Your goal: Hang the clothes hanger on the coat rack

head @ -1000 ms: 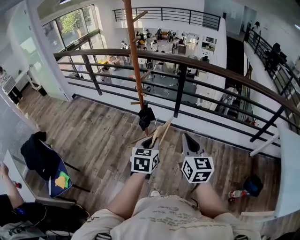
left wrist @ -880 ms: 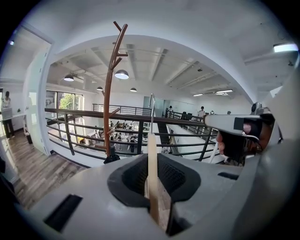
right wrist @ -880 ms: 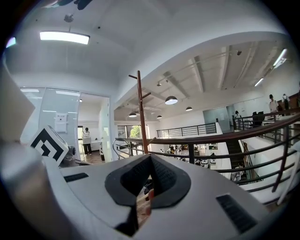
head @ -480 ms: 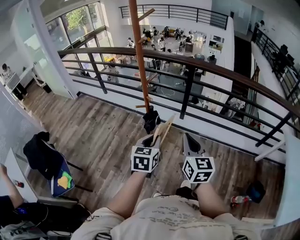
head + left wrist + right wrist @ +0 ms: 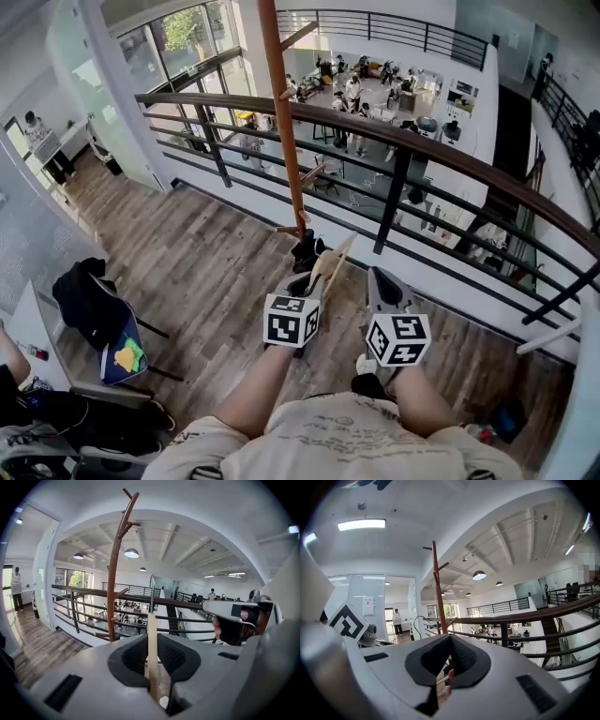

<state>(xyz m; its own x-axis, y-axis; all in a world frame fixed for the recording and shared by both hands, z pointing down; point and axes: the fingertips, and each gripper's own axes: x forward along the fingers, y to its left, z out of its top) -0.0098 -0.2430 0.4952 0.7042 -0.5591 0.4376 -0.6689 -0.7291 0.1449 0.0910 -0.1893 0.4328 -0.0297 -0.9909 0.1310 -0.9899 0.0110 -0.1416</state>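
The marker cube on the left gripper and its match on the right gripper are showing only bold black-and-white square patterns. A white sheet is hanging on the glass wall at the middle left of the right gripper view, its print too small to read.

The clothes hanger, of pale wood, is lying at the centre of the head view. Its long axis is slanting from the left gripper up and to the right, toward the railing. In the left gripper view it is showing edge-on as a thin upright strip, with its metal hook pointing straight up in the frame. The brown coat rack is standing in the upper middle of the head view. The hanger is sitting just below and right of the rack's foot in the picture, apart from its pegs.

The left gripper is clamping the wooden strip, its dark pads pressing it from both sides. The right gripper is hovering just right of the hanger, its jaws meeting at the tips with nothing gripped between them.
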